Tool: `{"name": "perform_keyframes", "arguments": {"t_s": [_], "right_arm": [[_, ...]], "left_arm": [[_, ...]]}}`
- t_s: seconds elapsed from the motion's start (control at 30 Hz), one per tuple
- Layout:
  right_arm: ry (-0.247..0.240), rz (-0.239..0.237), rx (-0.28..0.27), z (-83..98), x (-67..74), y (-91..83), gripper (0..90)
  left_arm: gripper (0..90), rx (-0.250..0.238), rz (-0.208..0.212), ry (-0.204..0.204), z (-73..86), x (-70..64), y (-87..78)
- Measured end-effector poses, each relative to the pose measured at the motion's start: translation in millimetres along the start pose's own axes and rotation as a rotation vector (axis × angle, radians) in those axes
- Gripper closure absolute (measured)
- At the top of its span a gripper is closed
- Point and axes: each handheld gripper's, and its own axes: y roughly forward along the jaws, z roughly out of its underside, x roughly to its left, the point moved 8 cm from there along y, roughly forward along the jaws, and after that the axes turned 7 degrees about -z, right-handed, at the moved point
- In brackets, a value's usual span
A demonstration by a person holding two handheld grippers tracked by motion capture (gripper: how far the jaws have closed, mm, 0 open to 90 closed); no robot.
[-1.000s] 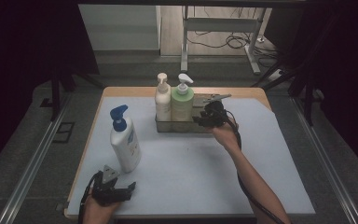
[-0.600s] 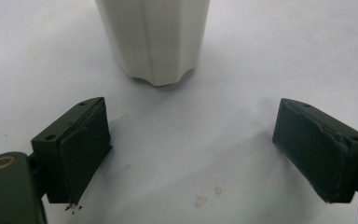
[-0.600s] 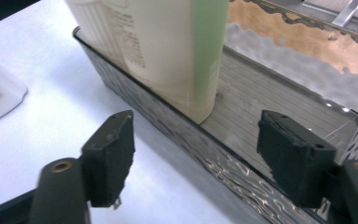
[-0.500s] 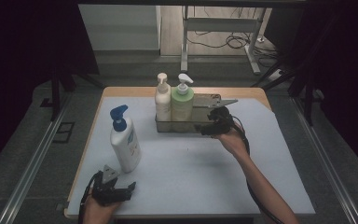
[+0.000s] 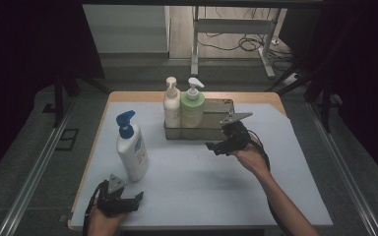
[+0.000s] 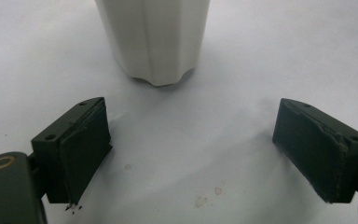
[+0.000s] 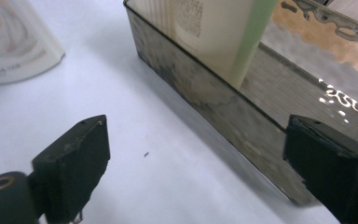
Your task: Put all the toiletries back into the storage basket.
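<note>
A steel caddy (image 5: 222,104) at the back of the white mat holds a cream pump bottle (image 5: 171,105) and a green pump bottle (image 5: 193,109), both upright. My right gripper (image 5: 217,146) hovers just in front of the caddy's right half. Its jaws have just been opening and now stand wide with nothing between them. In the right gripper view, the caddy wall (image 7: 214,107) and the green bottle (image 7: 251,42) lie ahead. A white bottle with a blue pump (image 5: 132,152) stands at the left. My left gripper (image 5: 137,197) rests open near the front edge, with that bottle's base (image 6: 154,37) just beyond its jaws.
The white mat (image 5: 197,187) covers a wooden table (image 5: 128,96). The caddy's right half (image 7: 298,88) holds no bottle. Dark floor, metal rails and a desk frame with cables (image 5: 236,44) surround the table.
My right gripper has drawn back from the green bottle in the caddy, toward the near side and slightly right, and its jaws have spread. The left gripper and all bottles stay put.
</note>
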Motion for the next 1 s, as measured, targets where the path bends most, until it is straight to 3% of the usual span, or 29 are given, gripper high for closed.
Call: {"name": "perform_keyframes", "arguments": {"t_s": [0.3,0.67,1.0], "right_arm": [[-0.023,0.006,-0.019,7.1,8.5,-18.0,1.3],[-0.039,0.018,-0.035,30.7,13.5,-40.1,0.5],[0.012,0.06,-0.046,60.2,8.5,-61.9,0.0]], "left_arm": [[10.7,0.0,0.0,0.001,0.0,0.1,0.0],[10.7,0.001,0.0,0.0,0.0,0.1,0.0],[10.7,0.001,0.001,0.001,-0.1,0.1,0.0]]}}
